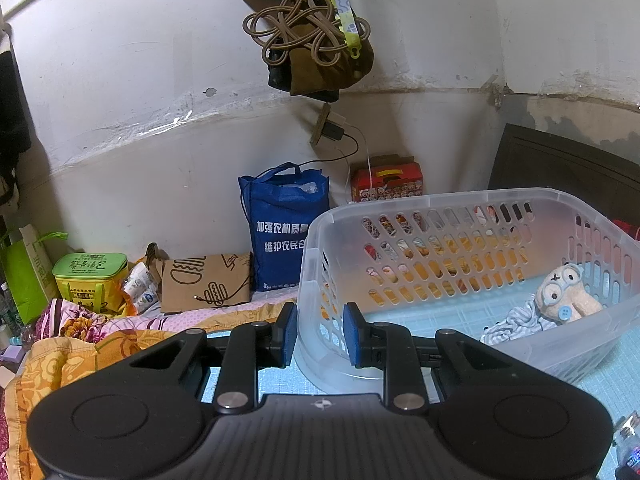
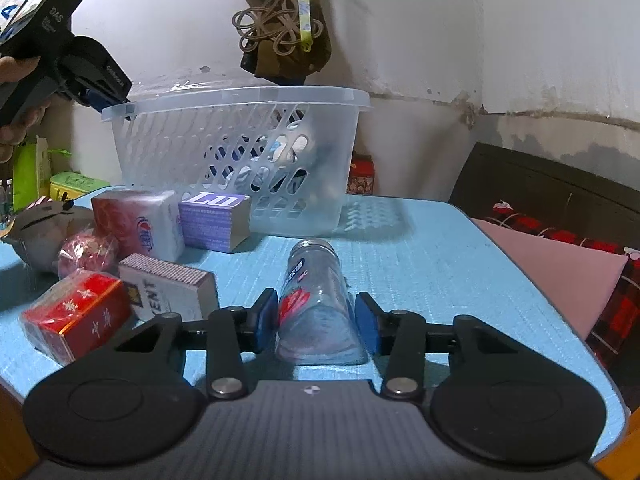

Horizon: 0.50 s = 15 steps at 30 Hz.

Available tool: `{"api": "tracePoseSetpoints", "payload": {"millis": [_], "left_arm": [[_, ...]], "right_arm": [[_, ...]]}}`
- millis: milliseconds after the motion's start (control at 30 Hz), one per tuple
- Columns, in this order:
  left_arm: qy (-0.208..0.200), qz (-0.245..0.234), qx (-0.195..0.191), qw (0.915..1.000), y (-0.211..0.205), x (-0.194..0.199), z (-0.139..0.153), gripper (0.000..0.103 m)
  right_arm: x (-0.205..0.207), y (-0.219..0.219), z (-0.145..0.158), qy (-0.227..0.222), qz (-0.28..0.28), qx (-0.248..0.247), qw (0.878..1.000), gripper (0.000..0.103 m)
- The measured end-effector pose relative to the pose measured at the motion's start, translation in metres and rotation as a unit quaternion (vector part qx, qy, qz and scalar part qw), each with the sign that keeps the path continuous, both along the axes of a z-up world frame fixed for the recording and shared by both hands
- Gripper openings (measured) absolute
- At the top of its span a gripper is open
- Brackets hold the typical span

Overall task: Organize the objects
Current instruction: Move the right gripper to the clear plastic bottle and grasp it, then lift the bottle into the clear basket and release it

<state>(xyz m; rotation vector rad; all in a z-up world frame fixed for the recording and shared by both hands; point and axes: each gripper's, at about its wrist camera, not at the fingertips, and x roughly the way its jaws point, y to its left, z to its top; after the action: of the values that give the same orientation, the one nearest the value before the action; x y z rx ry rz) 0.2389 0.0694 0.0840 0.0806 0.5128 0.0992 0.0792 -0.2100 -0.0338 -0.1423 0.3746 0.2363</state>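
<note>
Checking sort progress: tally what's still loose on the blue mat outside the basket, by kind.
Boxes: 4 (red, white, purple, red-and-white pack)
Bottles: 1, lying between the right tongs, clear bottle
Plush toys: 1
Pink wrapped ball: 1
Total: 7

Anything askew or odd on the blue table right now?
The clear bottle lies on its side on the blue table, between the right hand-held gripper pads. The boxes at left are jumbled; the red box sits tilted. The basket stands upright. No spill shows.
</note>
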Motion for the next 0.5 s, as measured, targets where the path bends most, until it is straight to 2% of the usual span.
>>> {"api": "tracePoseSetpoints", "payload": {"millis": [167,500], "left_arm": [[0.000,0.000,0.000,1.0000,0.000,0.000,0.000,0.029],[-0.001,0.001,0.001,1.0000,0.000,0.000,0.000,0.029]], "right_arm": [[0.000,-0.007,0.002,0.005,0.009,0.022,1.000,0.045],[-0.004,-0.025,0.019,-0.014,0.002,0.058,0.998,0.045]]}}
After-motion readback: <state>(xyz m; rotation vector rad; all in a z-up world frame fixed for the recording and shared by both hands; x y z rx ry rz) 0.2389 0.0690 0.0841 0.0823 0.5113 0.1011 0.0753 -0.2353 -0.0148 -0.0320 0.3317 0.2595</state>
